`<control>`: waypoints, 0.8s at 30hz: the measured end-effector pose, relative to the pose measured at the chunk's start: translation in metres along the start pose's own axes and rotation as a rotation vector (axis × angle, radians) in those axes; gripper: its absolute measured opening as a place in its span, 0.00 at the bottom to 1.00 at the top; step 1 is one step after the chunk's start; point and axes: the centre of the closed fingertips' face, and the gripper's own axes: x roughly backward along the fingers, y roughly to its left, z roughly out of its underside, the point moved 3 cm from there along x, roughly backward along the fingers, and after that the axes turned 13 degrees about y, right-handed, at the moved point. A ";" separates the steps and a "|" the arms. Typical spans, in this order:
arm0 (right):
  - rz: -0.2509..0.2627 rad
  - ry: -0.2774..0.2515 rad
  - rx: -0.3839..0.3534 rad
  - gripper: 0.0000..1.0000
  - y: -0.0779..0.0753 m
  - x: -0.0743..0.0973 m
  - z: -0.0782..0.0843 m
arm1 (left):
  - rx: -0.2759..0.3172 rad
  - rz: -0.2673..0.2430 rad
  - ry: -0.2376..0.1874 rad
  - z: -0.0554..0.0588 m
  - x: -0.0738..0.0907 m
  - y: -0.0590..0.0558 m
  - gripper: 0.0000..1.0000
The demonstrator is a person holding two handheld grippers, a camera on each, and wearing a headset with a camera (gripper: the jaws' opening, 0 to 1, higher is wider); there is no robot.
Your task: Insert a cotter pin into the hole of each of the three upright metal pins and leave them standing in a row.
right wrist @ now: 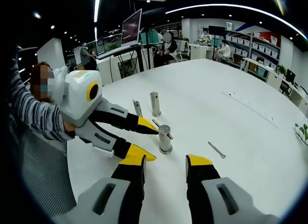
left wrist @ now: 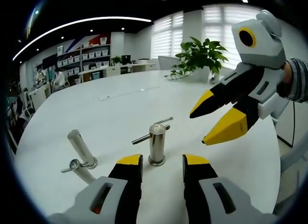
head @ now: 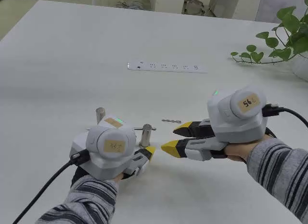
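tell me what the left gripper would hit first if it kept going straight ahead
Probably the upright metal pin carrying a cotter pin, which stands just ahead between the left gripper's open jaws.

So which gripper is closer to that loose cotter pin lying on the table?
Right. The right gripper has its tips just beside the cotter pin; the left gripper is farther off, down by a metal pin.
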 end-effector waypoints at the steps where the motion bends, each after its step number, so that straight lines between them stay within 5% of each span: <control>1: -0.003 -0.005 -0.007 0.31 0.000 0.000 -0.002 | 0.001 0.004 0.002 0.001 0.002 -0.001 0.32; 12: -0.030 -0.057 -0.028 0.36 0.006 0.002 -0.034 | 0.034 0.031 -0.022 0.002 0.036 -0.005 0.46; 24: -0.085 -0.082 -0.071 0.34 0.015 -0.019 -0.068 | 0.094 -0.019 -0.047 0.008 0.073 0.010 0.66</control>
